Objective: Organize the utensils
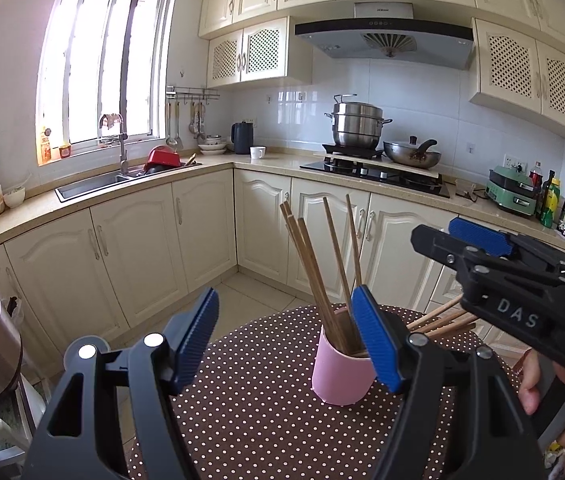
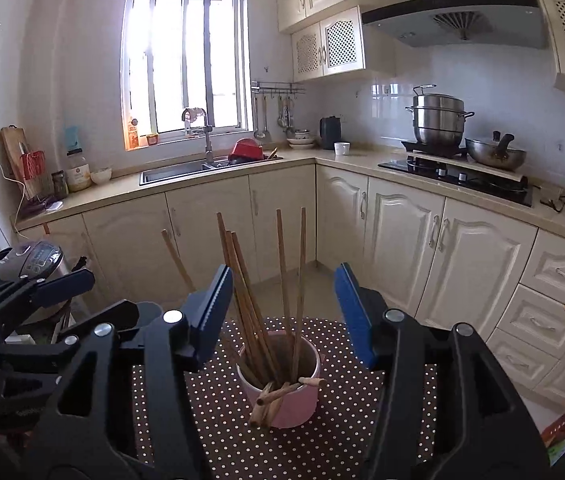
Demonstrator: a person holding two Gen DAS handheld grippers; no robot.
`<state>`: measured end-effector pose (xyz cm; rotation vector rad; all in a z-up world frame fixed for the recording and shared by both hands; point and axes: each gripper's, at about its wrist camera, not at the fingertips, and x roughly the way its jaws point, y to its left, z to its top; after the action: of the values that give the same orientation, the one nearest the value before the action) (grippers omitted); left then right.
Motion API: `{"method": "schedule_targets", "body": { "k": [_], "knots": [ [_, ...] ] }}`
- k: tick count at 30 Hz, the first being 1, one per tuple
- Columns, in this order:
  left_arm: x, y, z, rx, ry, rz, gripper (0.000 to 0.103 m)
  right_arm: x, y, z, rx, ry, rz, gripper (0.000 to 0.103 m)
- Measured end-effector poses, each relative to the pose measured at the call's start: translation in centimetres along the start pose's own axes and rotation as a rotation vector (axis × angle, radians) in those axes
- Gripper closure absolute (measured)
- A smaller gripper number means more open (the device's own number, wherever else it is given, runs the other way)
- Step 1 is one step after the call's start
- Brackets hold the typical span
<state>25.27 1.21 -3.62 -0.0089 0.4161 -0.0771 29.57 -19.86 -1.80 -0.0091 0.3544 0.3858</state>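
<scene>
The right gripper point(image 2: 282, 312) is hanging open with nothing between its blue pads point(image 2: 356, 316). Just ahead and below it, the pink cup point(image 2: 294, 404) is sitting on the polka-dot tablecloth point(image 2: 210, 420), wooden chopsticks point(image 2: 282, 264) standing inside, a few leaning over its near rim. The left gripper point(image 1: 286, 340) is also hanging open, the cup just inside its right pad.

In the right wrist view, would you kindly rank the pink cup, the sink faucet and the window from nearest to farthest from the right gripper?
1. Pink cup: on the dotted tablecloth, just ahead of the right gripper.
2. Sink faucet: across the floor, on the far counter.
3. Window: behind the faucet, in the wall.
</scene>
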Motion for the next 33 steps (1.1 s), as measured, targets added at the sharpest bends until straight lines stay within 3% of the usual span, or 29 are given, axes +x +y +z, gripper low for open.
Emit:
{"method": "schedule_targets", "body": {
  "k": [19, 30, 33],
  "knots": [
    [-6.6, -1.3, -1.1, 0.027, -0.057, 0.019, 0.032, -9.4, 2.0, -2.9, -0.012, -0.050, -0.066, 0.043],
    [-12.6, -2.6, -3.5, 0.060, -0.096, 0.038, 0.031, -14.8, 3.4, -5.5, 0.008, -0.086, -0.152, 0.030],
    [-14.4, -3.0, -4.0, 0.063, -0.120, 0.032, 0.022, -16.6, 3.9, -6.1, 0.019, -0.110, -0.175, 0.024]
  ]
}}
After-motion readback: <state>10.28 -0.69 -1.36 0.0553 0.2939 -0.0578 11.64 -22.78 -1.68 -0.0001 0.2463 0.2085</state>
